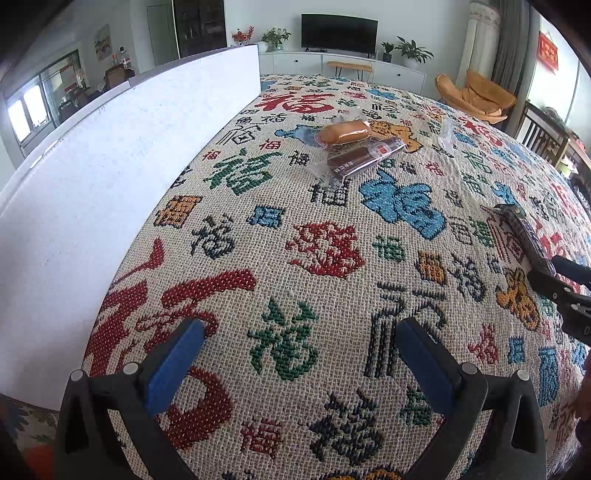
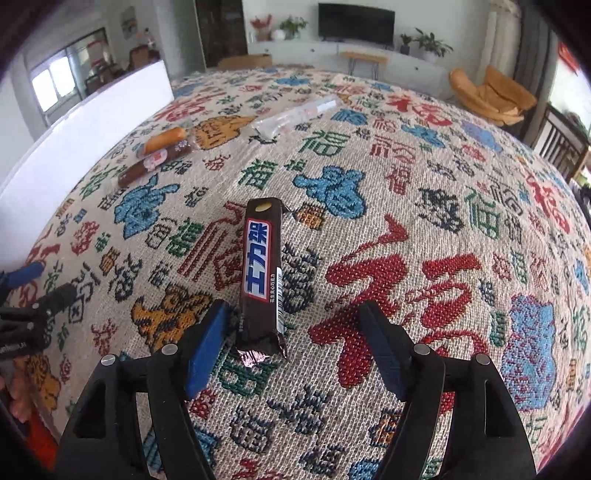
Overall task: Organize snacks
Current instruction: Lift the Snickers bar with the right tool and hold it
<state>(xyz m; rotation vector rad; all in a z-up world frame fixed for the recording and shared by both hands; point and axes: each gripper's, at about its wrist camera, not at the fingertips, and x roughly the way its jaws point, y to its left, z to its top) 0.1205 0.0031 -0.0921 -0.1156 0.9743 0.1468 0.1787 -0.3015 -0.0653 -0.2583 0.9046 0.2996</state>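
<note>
Home living rm — TV (image 1: pixel 339 32), potted plants (image 1: pixel 413 51), orange armchair (image 1: pixel 476 96), woven tablecloth (image 1: pixel 295 258).

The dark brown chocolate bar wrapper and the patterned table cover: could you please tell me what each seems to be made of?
The dark brown chocolate bar wrapper looks like glossy plastic-foil film: it shines, and its crimped end shows a silvery crinkled inside. The patterned table cover looks like coarse woven fabric, matte, with a visible grid of thick threads; the fibre itself cannot be told.
</note>
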